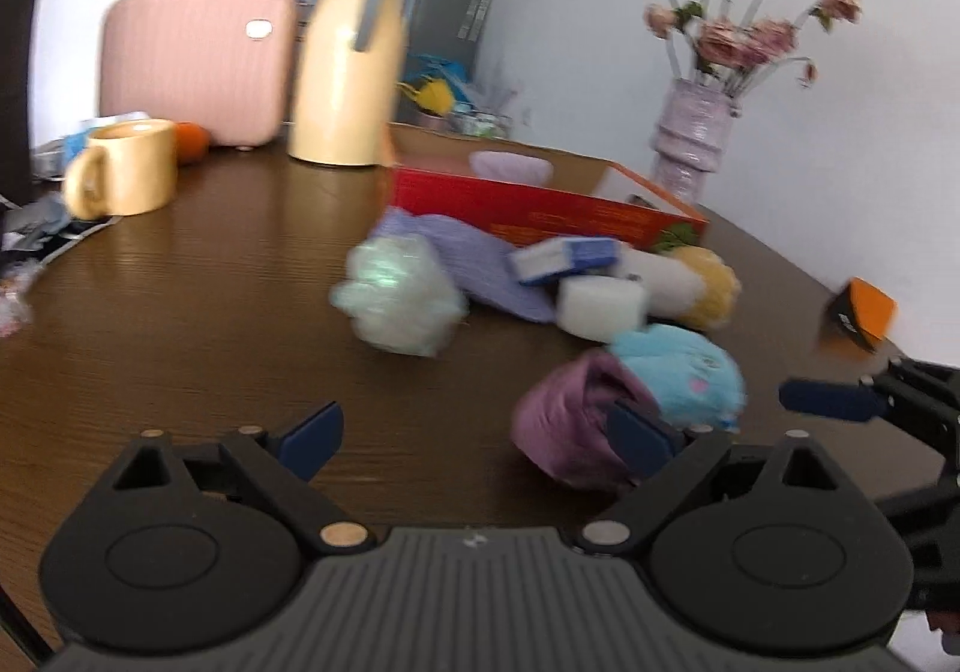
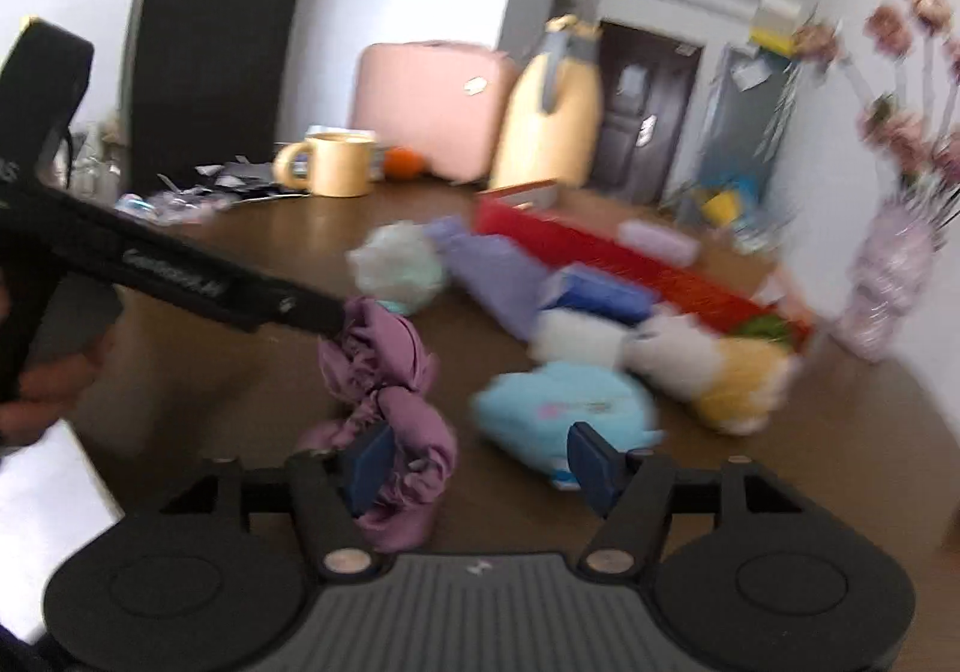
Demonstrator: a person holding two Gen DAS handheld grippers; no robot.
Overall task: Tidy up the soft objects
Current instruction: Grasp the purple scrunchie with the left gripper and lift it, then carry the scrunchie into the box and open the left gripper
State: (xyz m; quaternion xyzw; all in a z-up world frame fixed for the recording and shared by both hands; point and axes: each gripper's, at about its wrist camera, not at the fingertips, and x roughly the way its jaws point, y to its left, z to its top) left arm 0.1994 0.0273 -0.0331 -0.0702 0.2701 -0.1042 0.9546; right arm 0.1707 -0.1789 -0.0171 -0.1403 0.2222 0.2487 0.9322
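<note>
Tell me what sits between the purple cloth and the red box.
The blue plush lies right behind the purple cloth. Beyond it, the white sponge and lavender cloth crowd the red box's near wall. A straight slide is blocked; lifting over the pile looks clear.

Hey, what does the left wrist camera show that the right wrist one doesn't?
Only the left wrist view shows an orange block at the table's right edge. Only the right wrist view shows a black paper bag and the person's hand on the left gripper's handle. Both show the purple cloth, blue plush, red box, mug, jug, pink case and flowers.
</note>
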